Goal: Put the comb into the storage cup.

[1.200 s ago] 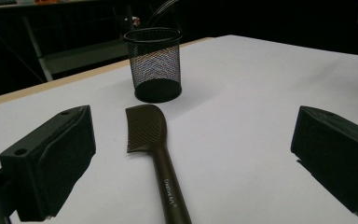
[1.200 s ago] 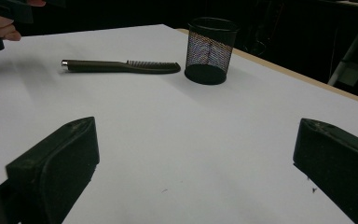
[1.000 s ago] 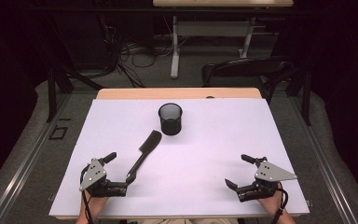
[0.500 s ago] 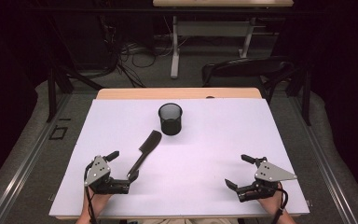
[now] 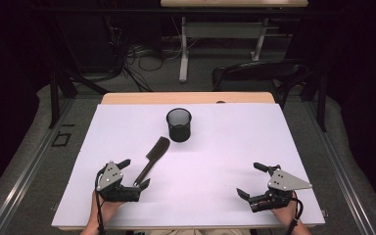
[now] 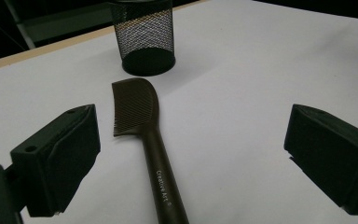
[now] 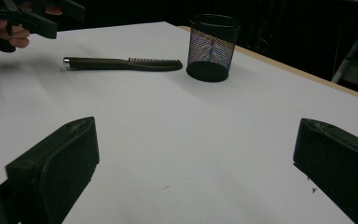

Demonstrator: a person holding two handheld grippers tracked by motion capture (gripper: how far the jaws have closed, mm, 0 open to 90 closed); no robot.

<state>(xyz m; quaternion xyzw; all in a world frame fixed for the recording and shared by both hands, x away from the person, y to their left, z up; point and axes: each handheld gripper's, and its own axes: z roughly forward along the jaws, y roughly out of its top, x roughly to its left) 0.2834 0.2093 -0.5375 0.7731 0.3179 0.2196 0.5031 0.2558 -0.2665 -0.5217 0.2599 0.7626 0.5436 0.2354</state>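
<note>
The left gripper (image 5: pixel 133 173) is held with its jaws wide apart — nothing is gripped. The comb (image 6: pixel 145 130) is seen lying flat on the white table (image 5: pixel 235 147), its handle between those jaws and its teeth pointing beyond them toward the mesh cup (image 6: pixel 143 37). The right gripper (image 5: pixel 251 180) is also spread wide and empty — the comb lies well apart from its jaws.

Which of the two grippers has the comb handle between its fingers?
The left gripper: the comb handle lies between its open fingers. The right gripper is over bare table.
</note>
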